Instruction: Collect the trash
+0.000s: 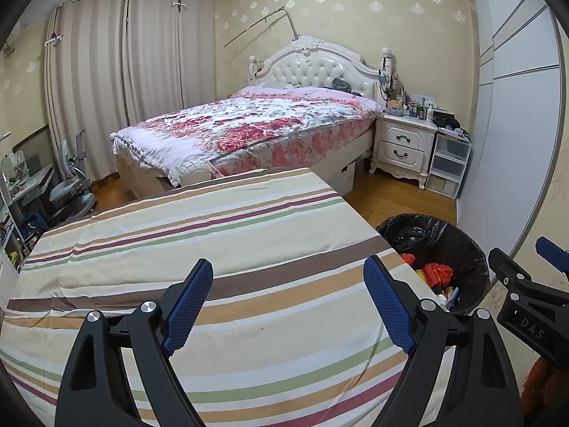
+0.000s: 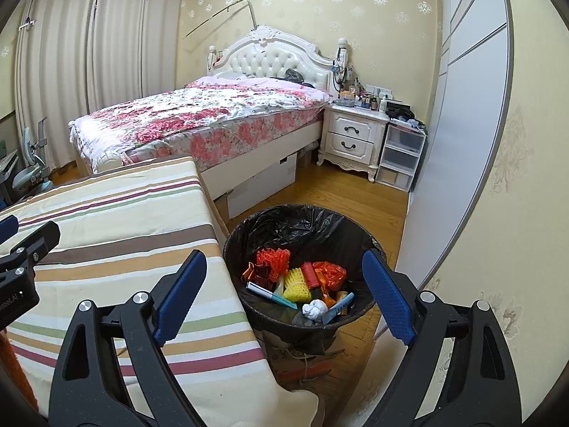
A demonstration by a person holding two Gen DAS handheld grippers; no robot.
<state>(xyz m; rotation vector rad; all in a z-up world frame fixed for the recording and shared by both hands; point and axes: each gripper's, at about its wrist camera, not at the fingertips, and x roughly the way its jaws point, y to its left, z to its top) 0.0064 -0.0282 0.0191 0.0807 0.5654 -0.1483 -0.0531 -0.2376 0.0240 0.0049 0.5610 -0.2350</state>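
Note:
A round bin with a black liner [image 2: 302,227] stands on the floor right of the striped table [image 2: 117,213]. It holds trash: red and yellow foam nets [image 2: 297,284], red plastic, a pen, a white crumpled paper [image 2: 314,309]. My right gripper [image 2: 284,297] is open and empty, hovering above the bin's near rim. My left gripper [image 1: 288,300] is open and empty above the striped tablecloth [image 1: 213,220]. The bin [image 1: 458,245] shows at the right of the left wrist view, with the right gripper's body [image 1: 526,291] beside it.
A bed with a floral quilt [image 1: 249,124] stands behind the table. A white nightstand [image 2: 355,138] and plastic drawers [image 2: 400,156] are at the far right, by a wardrobe door [image 2: 469,114]. A cardboard box [image 2: 302,356] lies under the bin. A chair [image 1: 71,188] stands at left.

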